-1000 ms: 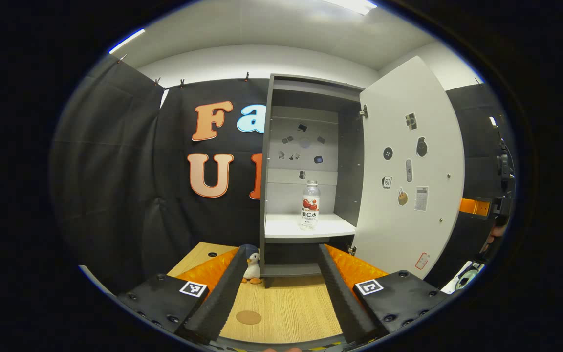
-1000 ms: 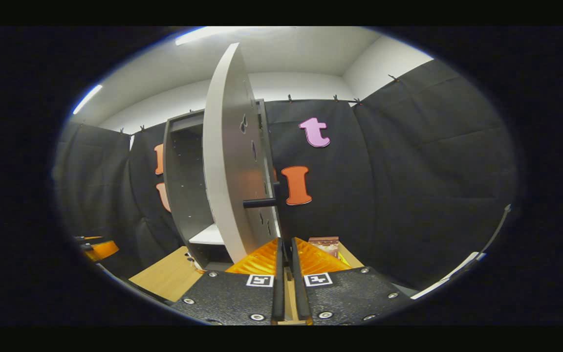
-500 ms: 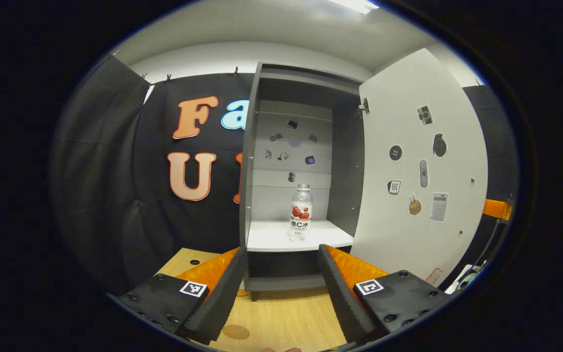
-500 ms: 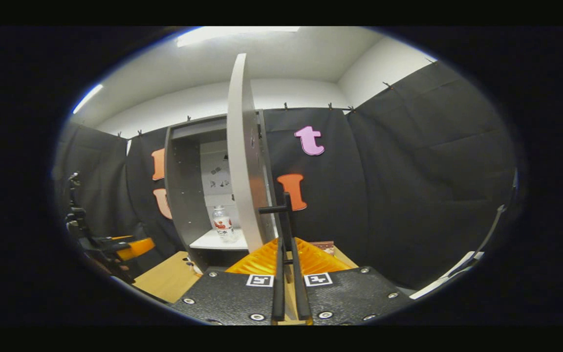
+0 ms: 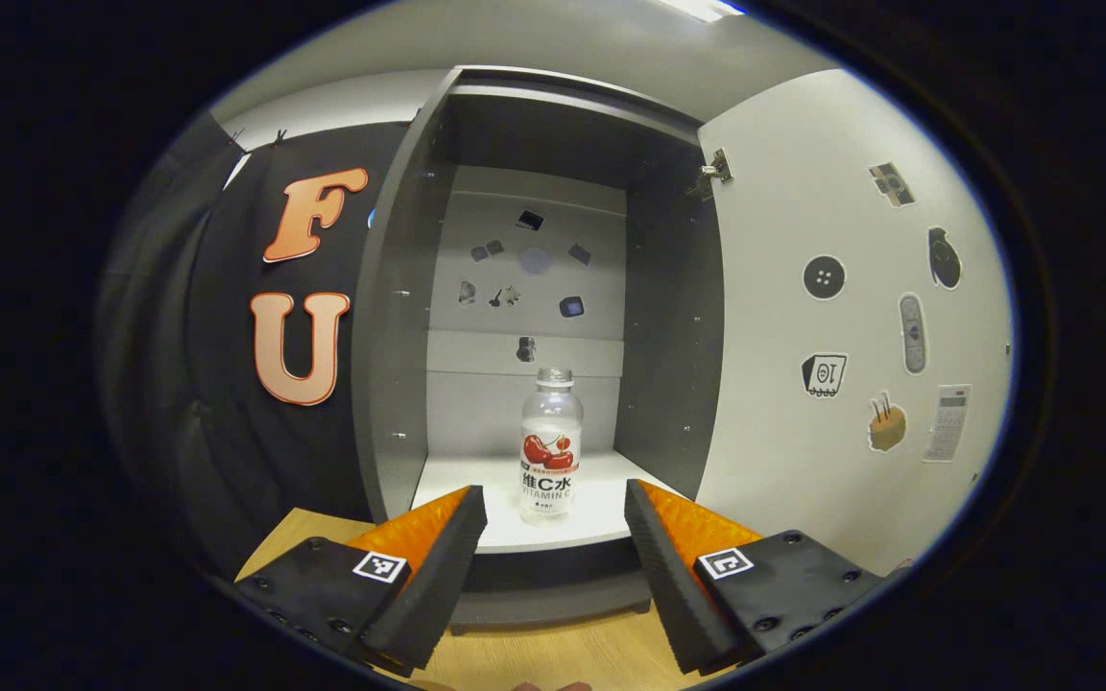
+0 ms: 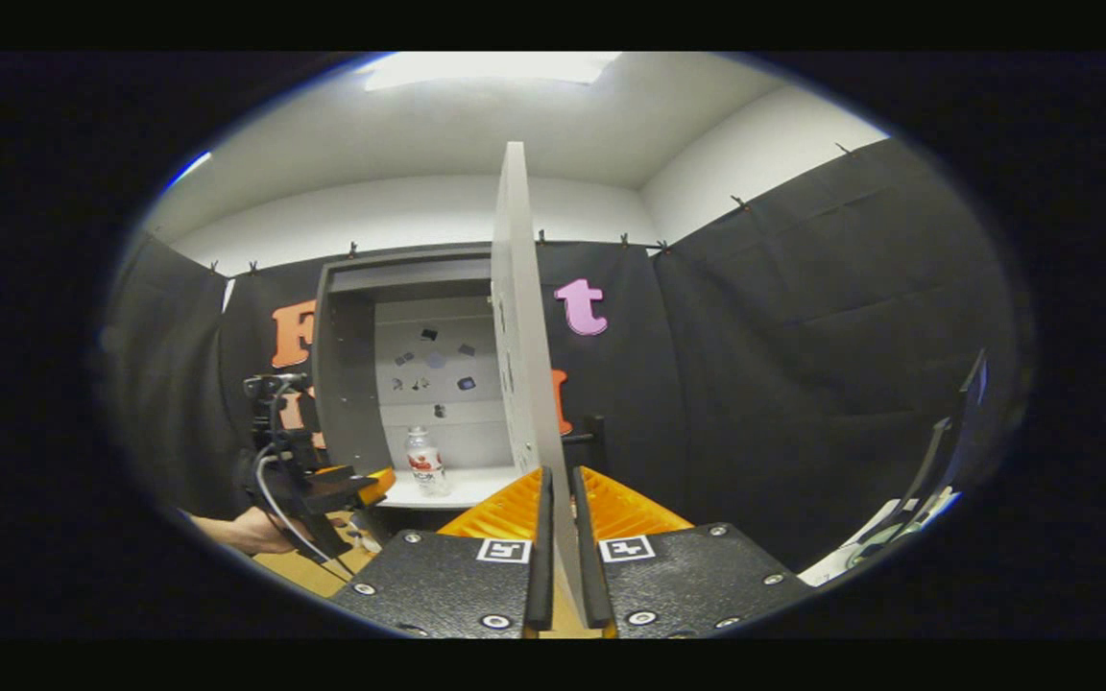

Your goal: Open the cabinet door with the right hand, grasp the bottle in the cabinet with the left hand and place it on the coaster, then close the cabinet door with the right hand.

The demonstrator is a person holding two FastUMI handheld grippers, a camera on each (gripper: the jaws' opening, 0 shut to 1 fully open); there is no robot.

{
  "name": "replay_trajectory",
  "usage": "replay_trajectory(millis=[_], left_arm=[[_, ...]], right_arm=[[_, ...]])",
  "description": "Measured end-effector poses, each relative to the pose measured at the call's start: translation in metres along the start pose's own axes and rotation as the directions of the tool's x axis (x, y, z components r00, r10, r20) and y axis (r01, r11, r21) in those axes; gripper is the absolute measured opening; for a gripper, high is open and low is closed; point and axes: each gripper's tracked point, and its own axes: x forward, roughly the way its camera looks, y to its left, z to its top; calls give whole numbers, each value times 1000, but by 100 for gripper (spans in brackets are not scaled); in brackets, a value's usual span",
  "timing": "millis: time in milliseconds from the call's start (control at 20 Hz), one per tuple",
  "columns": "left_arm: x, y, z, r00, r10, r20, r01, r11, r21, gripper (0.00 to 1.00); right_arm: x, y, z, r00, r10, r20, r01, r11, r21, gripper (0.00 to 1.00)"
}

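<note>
Closer now than a second ago, the left gripper point(image 5: 553, 557) has advanced toward the open cabinet point(image 5: 399, 317), its jaws spread wide and level with the front edge of the white shelf point(image 5: 491, 485); the penguin toy and the round coaster seen earlier on the wooden worktop point(image 5: 553, 662) have dropped out of its view. Between the two ridged fingers point(image 5: 438, 566) stands the bottle point(image 5: 550, 446), upright near the middle of the shelf, clear plastic with a pale cap and a red fruit label, open shelf on both sides of it and untouched by either finger. Grey side panels frame the compartment, and small stickers dot its pale back wall. Swung fully out to the right, the cabinet door point(image 5: 841, 317) is a flat, pale panel, also stickered, with a metal hinge at its top inner corner.

From the right gripper view, the door point(image 6: 519, 345) is seen edge-on, its thin edge running down between the fingers of the right gripper point(image 6: 560, 557), which sit nearly together on either side of it. Farther left, a hand holds the left gripper point(image 6: 361, 485) just before the shelf, near the bottle point(image 6: 423, 463)
</note>
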Motion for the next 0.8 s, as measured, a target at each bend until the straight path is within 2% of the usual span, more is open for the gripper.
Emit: replay_trajectory(millis=[50,200,250,300,800], left_arm=[[12,2,3,1000,-1,11,1,1000,6,95],[43,3,3,1000,-14,12,14,1000,-15,95],[54,6,3,1000,-11,13,11,1000,-20,95],[62,8,3,1000,-12,16,12,1000,-22,95],[124,4,-4,998,-58,33,58,998,11,94]], right_arm=[[0,6,-1,1000,-2,2,2,1000,-9,12],[-1,29,-5,1000,-1,-6,1,1000,-29,16],[0,38,-6,1000,5,-10,-6,1000,-30,8],[0,45,-8,1000,12,-14,-13,1000,-25,24],[23,107,-44,995,38,-89,-39,999,-18,24]])
